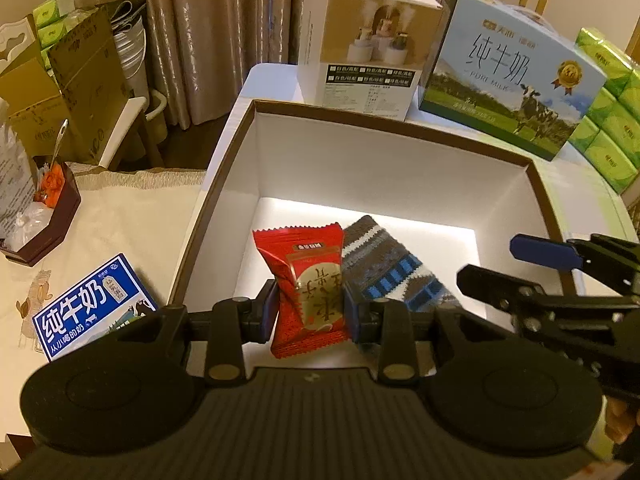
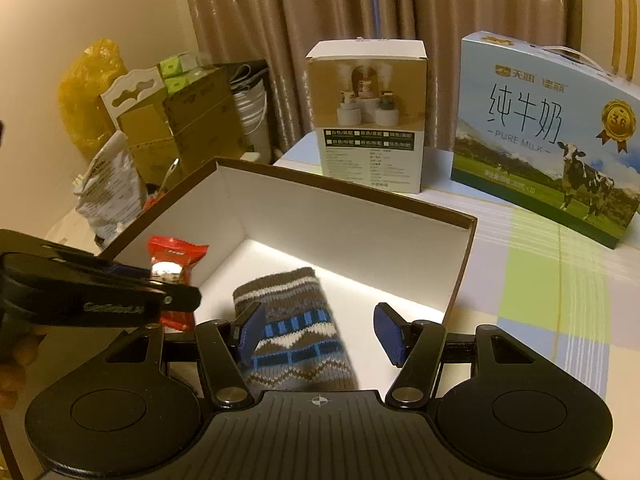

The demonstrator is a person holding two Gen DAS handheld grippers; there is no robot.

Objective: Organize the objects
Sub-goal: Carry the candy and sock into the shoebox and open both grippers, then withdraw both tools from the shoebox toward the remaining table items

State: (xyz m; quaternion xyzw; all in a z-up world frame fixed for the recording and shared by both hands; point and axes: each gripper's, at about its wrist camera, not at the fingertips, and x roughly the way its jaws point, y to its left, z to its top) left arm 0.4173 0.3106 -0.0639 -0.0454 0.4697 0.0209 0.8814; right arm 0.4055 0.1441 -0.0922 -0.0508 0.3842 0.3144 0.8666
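A: So, where is the red snack packet (image 1: 310, 292)?

B: Clamped between the blue pads of the left gripper (image 1: 309, 312), held over the open white-lined box (image 1: 392, 168). The jaws are closed tight on its middle. Whether its lower end touches the box floor, I cannot tell, since the gripper body hides it.

A: And the knitted sock (image 2: 292, 332)?

B: Lying on the box floor just beside the packet. In the right wrist view its near end runs under the gripper body and is cut off. In the left wrist view the left gripper's right finger covers part of it.

A: The right gripper (image 2: 320, 334)?

B: Its jaws stand wide apart above the sock, gripping nothing. One pad overlaps the sock in the picture, but contact is hard to judge.

A: Anything else?

B: A white product box (image 1: 368, 44) and a pure milk carton (image 1: 516, 68) stand behind the box on the table. A small blue milk pack (image 1: 90, 308) lies to the left, partly hidden by the left gripper. The clutter on the far left is too dim to name.
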